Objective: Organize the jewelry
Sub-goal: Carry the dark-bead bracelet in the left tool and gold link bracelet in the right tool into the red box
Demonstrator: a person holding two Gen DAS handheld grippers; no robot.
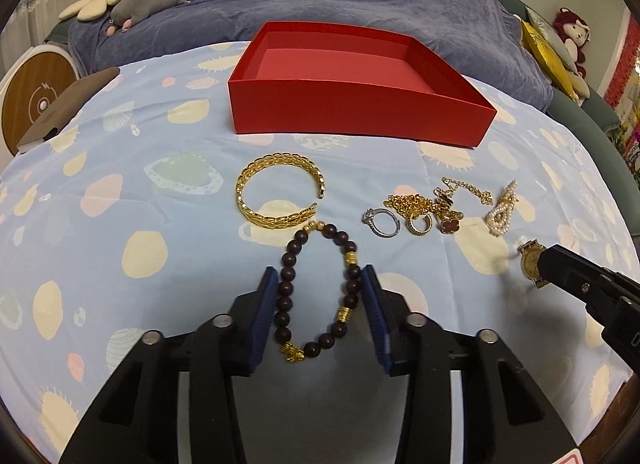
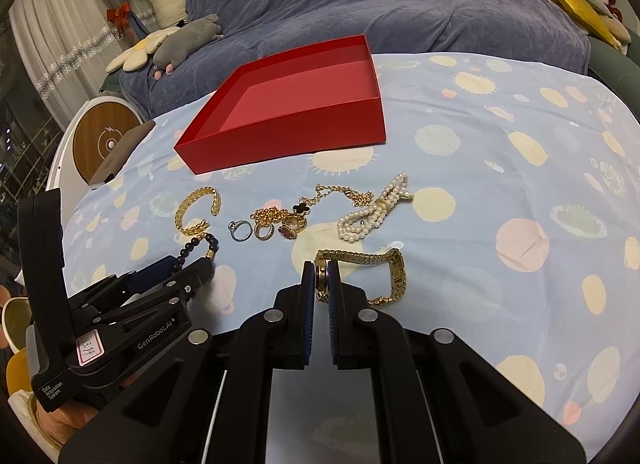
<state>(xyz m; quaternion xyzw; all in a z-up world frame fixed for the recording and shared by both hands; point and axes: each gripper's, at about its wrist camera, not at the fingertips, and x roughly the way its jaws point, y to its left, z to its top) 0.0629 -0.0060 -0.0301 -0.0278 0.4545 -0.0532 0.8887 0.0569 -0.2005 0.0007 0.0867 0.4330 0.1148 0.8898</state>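
My red box point(image 1: 360, 111) looked like matt card. The gold cuff point(image 1: 280, 191) shone as polished metal, the dark beads point(image 1: 316, 288) glossy. Printed cloth point(image 1: 120, 223) covered my tabletop.

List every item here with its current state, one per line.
Red box: open, nothing inside.
Bead bracelet: flat on cloth, between the left gripper fingers.
Left gripper: open.
Gold watch: face pinched by right gripper.
Gold cuff: lying loose.
Silver ring: lying loose.
Pearl strand: bunched.
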